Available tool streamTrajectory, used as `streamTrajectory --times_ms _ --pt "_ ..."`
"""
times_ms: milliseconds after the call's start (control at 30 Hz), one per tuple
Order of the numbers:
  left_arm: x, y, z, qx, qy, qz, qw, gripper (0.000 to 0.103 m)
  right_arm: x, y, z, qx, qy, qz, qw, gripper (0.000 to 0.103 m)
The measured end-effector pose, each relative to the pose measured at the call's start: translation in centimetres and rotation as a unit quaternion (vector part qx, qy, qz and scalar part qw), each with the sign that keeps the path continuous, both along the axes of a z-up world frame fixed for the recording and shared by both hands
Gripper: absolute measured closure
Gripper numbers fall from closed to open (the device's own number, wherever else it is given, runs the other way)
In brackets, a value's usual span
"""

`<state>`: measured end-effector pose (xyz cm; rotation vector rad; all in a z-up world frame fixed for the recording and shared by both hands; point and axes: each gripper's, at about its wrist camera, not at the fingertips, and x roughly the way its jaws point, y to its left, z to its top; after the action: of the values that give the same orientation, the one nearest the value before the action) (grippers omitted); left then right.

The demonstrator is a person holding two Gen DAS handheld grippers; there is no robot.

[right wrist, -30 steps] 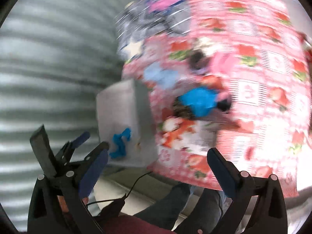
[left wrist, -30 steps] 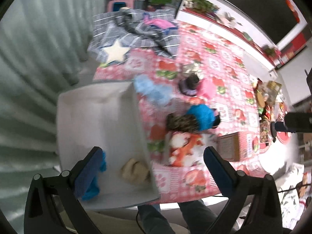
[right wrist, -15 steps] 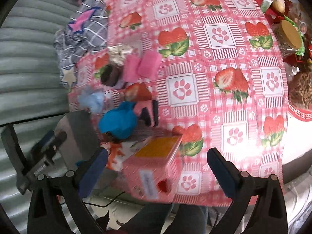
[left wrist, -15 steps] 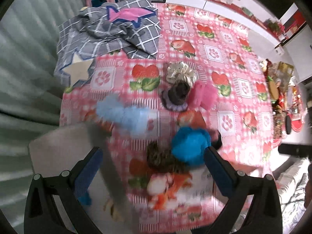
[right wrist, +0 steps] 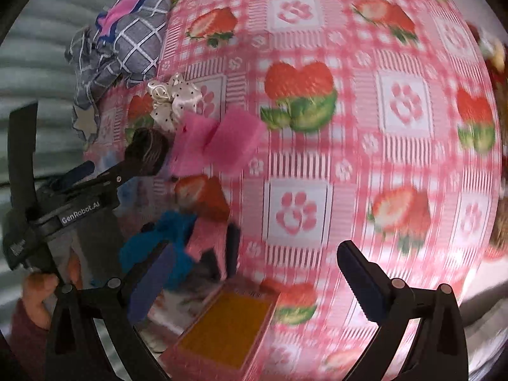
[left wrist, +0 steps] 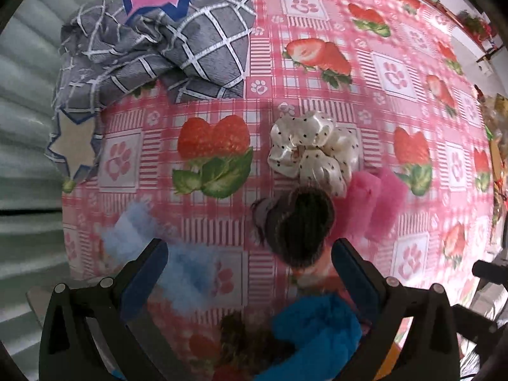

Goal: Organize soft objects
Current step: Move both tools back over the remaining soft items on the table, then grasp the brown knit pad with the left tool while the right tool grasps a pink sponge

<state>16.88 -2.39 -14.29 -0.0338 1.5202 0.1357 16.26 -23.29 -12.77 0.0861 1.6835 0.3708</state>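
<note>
Soft items lie on the strawberry tablecloth (left wrist: 317, 25). In the left wrist view I see a white dotted scrunchie (left wrist: 312, 147), a dark scrunchie (left wrist: 295, 225), a pink fluffy piece (left wrist: 371, 203), a light blue fluffy piece (left wrist: 165, 254) and a bright blue fluffy piece (left wrist: 317, 333). My left gripper (left wrist: 249, 265) is open above the table, the dark scrunchie just ahead between its fingers. My right gripper (right wrist: 257, 273) is open and empty over the cloth; its view shows the pink piece (right wrist: 219, 141), the white scrunchie (right wrist: 173, 101) and the left gripper's finger (right wrist: 127, 168) by the dark scrunchie (right wrist: 149, 150).
A grey checked blanket (left wrist: 158, 41) with star patches lies at the far left corner. A pink box with an orange top (right wrist: 228, 324) stands near the front edge. Packaged goods sit at the far right edge (right wrist: 498, 216). A grey curtain (left wrist: 22, 120) hangs left.
Both grippers have swung from the white bin at the table's side to over the table and moved closer to the soft items. The bin is out of the left wrist view now.
</note>
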Motion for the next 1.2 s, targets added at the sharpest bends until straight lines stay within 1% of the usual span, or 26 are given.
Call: streamTrajectory --times_ms 67,133,167,267,333,433,533,633,667,700,733,767,800,867,1067,1200 --pt "0.4 0.3 -0.8 -0.003 0.008 0.009 0.9999 0.000 0.5 1.5 -0.5 -0.018 -0.026 0.049 0.998 0.001" --pt "0.6 0.5 -1.4 -0.010 0.014 0.016 0.9997 0.000 0.7 3.2 -1.2 -0.033 -0.055 0.108 0.992 0.001" --pt "0.7 0.6 -1.6 -0.009 0.015 0.018 0.9997 0.000 0.8 4.1 -1.8 -0.045 -0.069 0.141 0.987 0.001" --pt "0.9 0.7 -2.4 -0.014 0.020 0.022 0.9995 0.000 1.1 6.0 -3.5 -0.071 -0.098 0.195 0.973 0.001" --pt "1.0 0.7 -2.8 -0.018 0.024 0.022 0.9993 0.000 1.5 6.9 -4.4 -0.078 -0.114 0.214 0.967 0.001" --pt "1.2 1.0 -3.5 -0.020 0.022 0.020 0.9994 0.001 2.2 8.1 -5.7 -0.074 -0.127 0.231 0.962 0.001" --pt "1.7 1.6 -4.5 -0.026 0.022 0.021 0.9992 0.007 2.8 8.9 -6.8 -0.068 -0.132 0.243 0.958 0.001" --pt "1.9 1.8 -5.0 -0.035 0.013 0.023 0.9990 0.016 2.8 9.5 -7.9 -0.076 -0.135 0.257 0.954 0.001" --pt "2.2 1.7 -5.2 -0.039 0.010 0.023 0.9989 0.023 2.8 9.6 -8.2 -0.078 -0.137 0.261 0.952 0.001" --pt "2.3 1.7 -5.2 -0.044 0.008 0.023 0.9988 0.031 2.6 9.7 -8.2 -0.082 -0.142 0.265 0.950 0.005" --pt "2.4 1.7 -5.4 -0.049 0.005 0.022 0.9985 0.035 2.4 9.8 -8.4 -0.088 -0.145 0.269 0.948 0.011" --pt "2.5 1.6 -5.5 -0.055 0.001 0.021 0.9982 0.047 2.2 9.8 -8.6 -0.093 -0.145 0.273 0.947 0.022" --pt "2.4 1.5 -5.4 -0.069 -0.006 0.018 0.9974 0.058 2.0 9.8 -8.3 -0.091 -0.150 0.274 0.946 0.029" --pt "2.4 0.9 -5.3 -0.065 -0.016 0.010 0.9977 0.060 2.0 9.5 -8.1 -0.084 -0.147 0.269 0.948 0.030" --pt "1.8 0.9 -3.1 -0.067 -0.053 0.003 0.9963 0.062 2.9 6.4 -6.0 -0.041 -0.133 0.203 0.969 0.030" --pt "1.0 0.8 -1.1 -0.056 -0.071 -0.003 0.9959 0.062 3.2 4.9 -4.4 -0.026 -0.128 0.175 0.976 0.030"
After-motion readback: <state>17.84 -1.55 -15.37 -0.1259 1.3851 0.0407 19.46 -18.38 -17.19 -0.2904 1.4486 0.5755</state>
